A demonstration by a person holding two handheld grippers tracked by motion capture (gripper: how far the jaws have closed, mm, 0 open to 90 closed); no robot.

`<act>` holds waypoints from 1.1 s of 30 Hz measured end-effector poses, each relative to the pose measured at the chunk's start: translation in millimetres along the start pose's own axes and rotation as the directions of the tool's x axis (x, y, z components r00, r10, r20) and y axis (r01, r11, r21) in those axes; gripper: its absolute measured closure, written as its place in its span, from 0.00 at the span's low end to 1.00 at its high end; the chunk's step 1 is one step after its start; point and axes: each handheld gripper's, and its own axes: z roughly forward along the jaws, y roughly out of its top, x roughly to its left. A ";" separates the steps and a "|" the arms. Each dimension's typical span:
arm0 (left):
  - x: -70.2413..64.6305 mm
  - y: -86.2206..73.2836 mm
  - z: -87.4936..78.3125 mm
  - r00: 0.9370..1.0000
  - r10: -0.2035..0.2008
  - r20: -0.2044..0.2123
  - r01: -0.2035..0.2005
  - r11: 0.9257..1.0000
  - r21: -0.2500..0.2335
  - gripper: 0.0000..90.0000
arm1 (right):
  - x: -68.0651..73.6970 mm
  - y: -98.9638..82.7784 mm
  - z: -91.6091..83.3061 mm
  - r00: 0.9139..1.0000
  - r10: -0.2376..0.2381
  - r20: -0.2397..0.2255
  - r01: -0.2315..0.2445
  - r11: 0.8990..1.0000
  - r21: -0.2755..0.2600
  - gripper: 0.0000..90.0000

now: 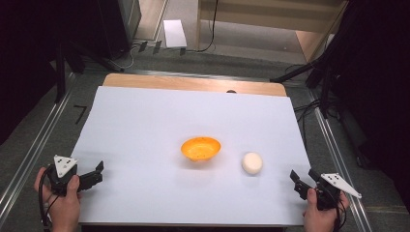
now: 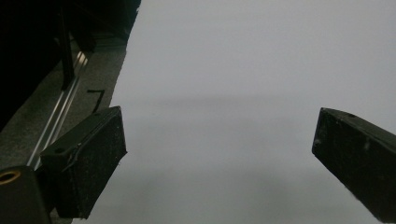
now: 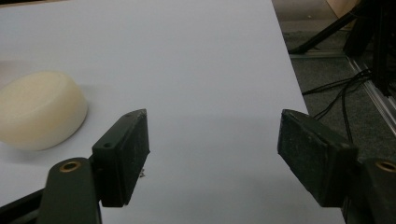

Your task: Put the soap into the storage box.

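Note:
An orange bowl (image 1: 200, 148) stands upright near the middle of the white sheet (image 1: 145, 121). To its right lies a cream round puck-shaped object (image 1: 252, 163), also at the left of the right gripper view (image 3: 39, 109). My left gripper (image 1: 99, 174) rests at the sheet's front left corner, held by a hand; its jaws (image 2: 219, 116) stand wide apart over bare sheet. My right gripper (image 1: 294, 180) sits at the front right edge, a short way right of the cream object. Its jaws (image 3: 213, 116) are apart with nothing between them.
The sheet covers a wooden table (image 1: 193, 83). Metal rails (image 1: 333, 145) run along both sides on the grey floor. Cables (image 3: 336, 88) and dark stand legs (image 1: 300, 72) lie off the right edge. A white box (image 1: 174, 33) sits on the floor beyond the table.

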 end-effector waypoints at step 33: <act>-1.2 -0.4 0.5 1.000 0.007 -0.003 -0.007 1.000 -0.001 0.04 | 40.8 59.8 24.9 0.898 -0.313 -0.309 0.413 0.843 0.346 0.07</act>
